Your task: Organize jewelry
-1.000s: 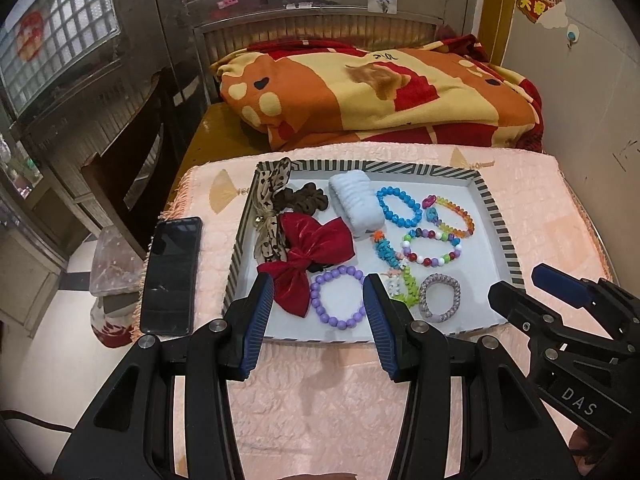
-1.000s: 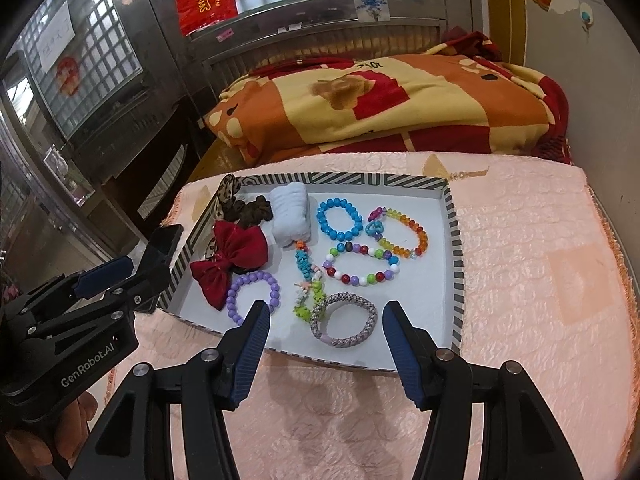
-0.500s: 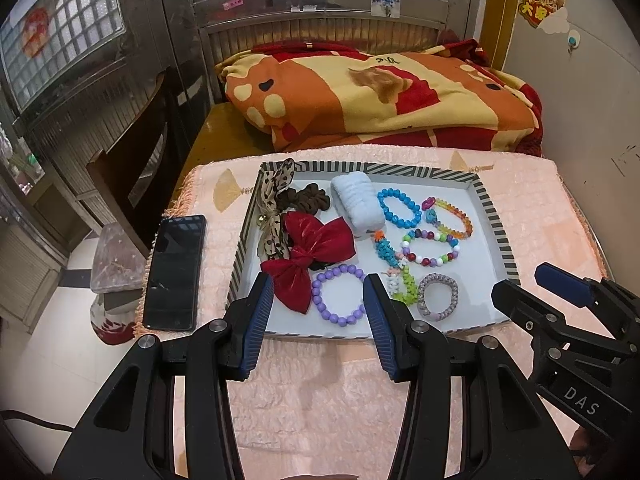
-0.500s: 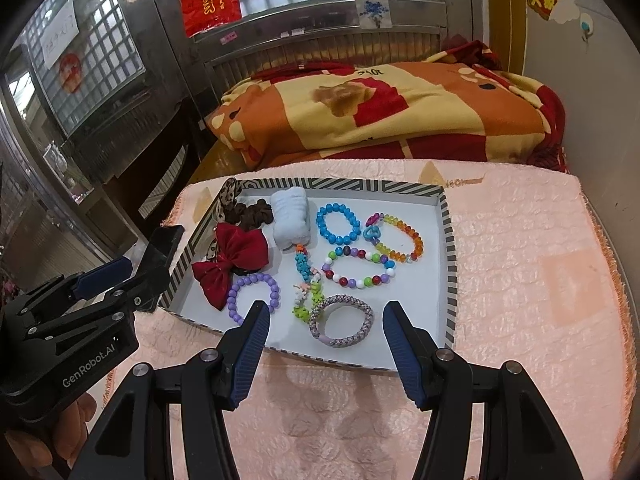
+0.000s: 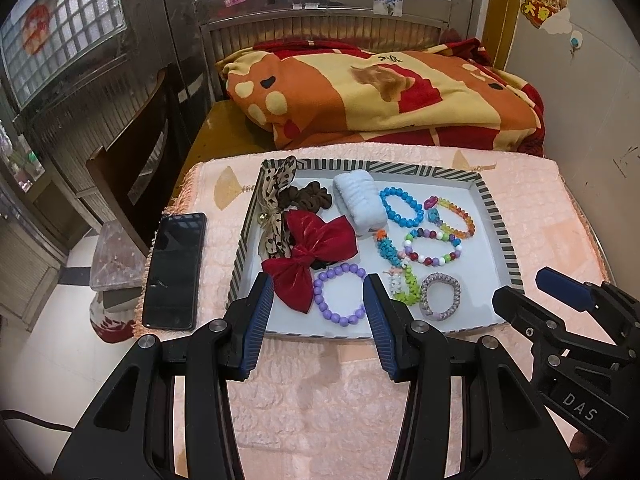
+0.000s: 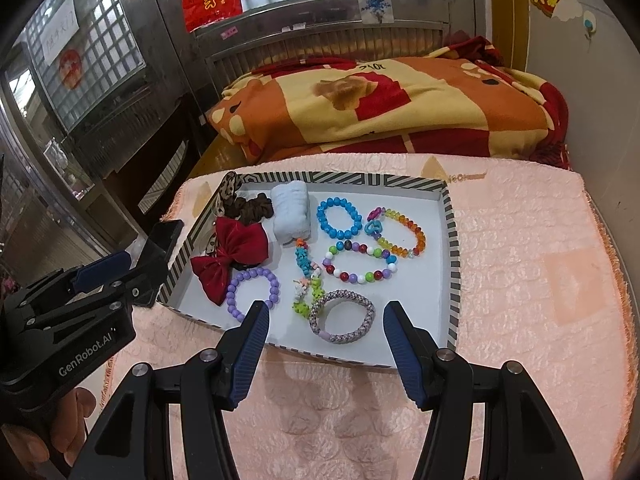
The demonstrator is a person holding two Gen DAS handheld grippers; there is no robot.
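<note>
Left wrist view: left gripper [image 5: 318,312] above the near edge of the striped tray [image 5: 496,216], jaws apart, gripping nothing. Right gripper [image 6: 326,342] likewise over the tray's near edge, jaws apart and empty. Inside the tray: purple bead bracelet [image 5: 340,298] near the front, red bow [image 5: 316,250] beside it, braided grey band [image 6: 342,316] at the front right, blue bead bracelet [image 5: 400,206] toward the back. Black phone [image 5: 174,270] left of the tray on the pink cloth [image 5: 320,396]
</note>
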